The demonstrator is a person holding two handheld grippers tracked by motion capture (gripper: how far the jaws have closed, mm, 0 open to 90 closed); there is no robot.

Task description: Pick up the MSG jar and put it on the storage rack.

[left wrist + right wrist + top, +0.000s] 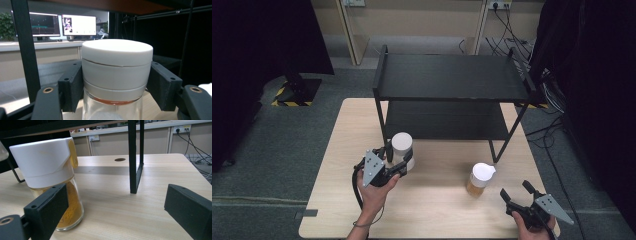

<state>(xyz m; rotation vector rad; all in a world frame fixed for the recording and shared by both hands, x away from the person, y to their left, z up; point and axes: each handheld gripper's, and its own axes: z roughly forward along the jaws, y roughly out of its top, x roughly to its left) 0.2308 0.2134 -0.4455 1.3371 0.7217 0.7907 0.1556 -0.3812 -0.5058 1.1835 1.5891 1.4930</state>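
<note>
A glass jar with a white lid is clamped between the jaws of my left gripper, which is shut on it just in front of the black shelf rack. The pads press on the lower part of the lid. A second glass jar, holding yellow-orange powder under a white pouring cap, stands on the table right of centre. My right gripper stands open near the table's front right, with this jar just ahead of its left jaw and nothing between the jaws.
The two-level black shelf rack stands on the far half of the wooden table; its front right leg rises just beyond the powder jar. Cables lie on the floor to the right. A small hole marks the tabletop.
</note>
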